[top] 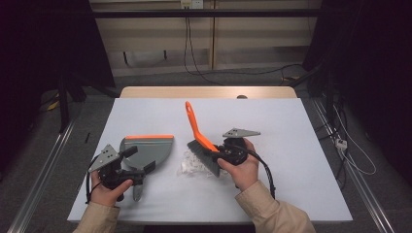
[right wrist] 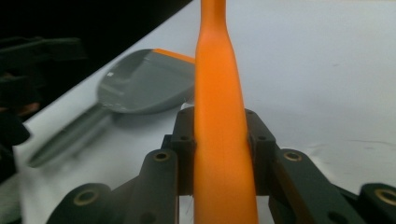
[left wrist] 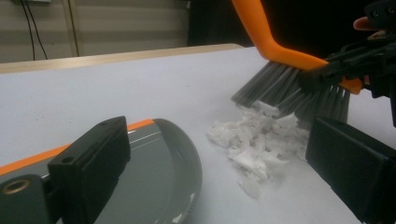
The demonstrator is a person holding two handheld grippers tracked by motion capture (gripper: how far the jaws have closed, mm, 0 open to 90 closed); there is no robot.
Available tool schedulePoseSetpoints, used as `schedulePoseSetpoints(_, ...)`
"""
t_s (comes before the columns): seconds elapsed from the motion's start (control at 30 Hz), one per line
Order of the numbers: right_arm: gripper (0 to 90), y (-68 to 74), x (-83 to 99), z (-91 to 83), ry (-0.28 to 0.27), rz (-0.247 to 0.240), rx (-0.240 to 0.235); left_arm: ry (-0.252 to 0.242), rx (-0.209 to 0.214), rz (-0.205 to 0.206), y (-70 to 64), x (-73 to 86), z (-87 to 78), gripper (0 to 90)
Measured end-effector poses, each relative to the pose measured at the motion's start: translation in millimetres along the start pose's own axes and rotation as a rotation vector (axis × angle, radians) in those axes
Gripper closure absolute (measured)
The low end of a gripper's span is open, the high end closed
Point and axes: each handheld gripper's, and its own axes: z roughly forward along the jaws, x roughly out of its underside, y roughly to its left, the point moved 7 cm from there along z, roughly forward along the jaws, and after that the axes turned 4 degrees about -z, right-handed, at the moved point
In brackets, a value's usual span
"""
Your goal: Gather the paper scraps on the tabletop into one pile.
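Table (top: 291,145), white-topped, stands amid dark curtains (top: 384,73) and cables (top: 194,58).

This looks like a lab or test room set up for recording, not a home. A plain table (top: 291,145) with a pale sheet over it stands alone at the centre of the frame on grey carpet. Black curtains (top: 43,43) hang at the upper left and upper right. Loose cables (top: 194,53) drop from a wall socket (top: 191,4) at the top centre and trail across the floor. Metal rails (top: 43,165) run along the floor at lower left and lower right, possibly part of a rig frame.
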Motion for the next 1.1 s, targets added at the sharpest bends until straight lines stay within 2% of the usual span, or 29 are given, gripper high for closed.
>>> schedulePoseSetpoints(0.07, 71.8, 8.4, 0.5, 4.4, -0.003, 0.024, -0.029, 0.002, -0.004, 0.002, 1.4, 0.2, -0.3, 6.1)
schedulePoseSetpoints(0.2, 71.8, 20.9, 6.0, 15.4, 0.016, 0.028, -0.036, 0.001, -0.004, 0.003, 0.9, -0.1, -0.5, 6.1)
schedulePoseSetpoints(0.27, 71.8, 26.1, 9.4, 20.7, 0.029, 0.067, -0.058, 0.001, -0.004, 0.006, 1.2, -0.4, -0.9, 6.1)
schedulePoseSetpoints(0.4, 71.8, 33.1, 17.5, 30.3, 0.051, 0.084, -0.068, -0.005, -0.011, 0.0, 2.9, -1.1, -2.0, 6.2)
schedulePoseSetpoints(0.5, 71.8, 38.3, 21.5, 35.0, 0.057, 0.133, -0.096, -0.013, -0.013, 0.001, 3.7, -2.1, -2.6, 6.1)
schedulePoseSetpoints(0.6, 71.8, 44.5, 26.3, 40.2, 0.081, 0.116, -0.101, -0.012, -0.015, 0.001, 3.7, -1.9, -2.4, 6.2)
schedulePoseSetpoints(0.67, 71.8, 47.1, 30.6, 46.1, 0.102, 0.145, -0.118, -0.009, -0.012, 0.002, 3.2, -1.7, -2.1, 6.2)
schedulePoseSetpoints(0.7, 71.8, 46.6, 32.8, 49.4, 0.12, 0.145, -0.113, -0.008, -0.011, 0.003, 3.1, -1.7, -2.0, 6.1)
schedulePoseSetpoints(0.77, 71.7, 39.6, 35.2, 53.0, 0.144, 0.11, -0.041, -0.015, -0.015, 0.001, 2.3, -2.7, -2.9, 6.2)
schedulePoseSetpoints(0.83, 71.7, 34.6, 35.8, 52.4, 0.164, 0.164, -0.058, -0.017, -0.014, 0.009, 3.1, -3.3, -4.3, 6.2)
schedulePoseSetpoints(1.03, 71.6, 15.9, 33.4, 41.6, 0.165, 0.142, 0.03, -0.02, -0.015, 0.009, 3.3, -4.1, -5.2, 6.2)
schedulePoseSetpoints(1.1, 71.6, 6.7, 32.9, 36.6, 0.16, 0.159, 0.048, -0.024, -0.015, 0.01, 3.5, -4.8, -5.4, 6.2)
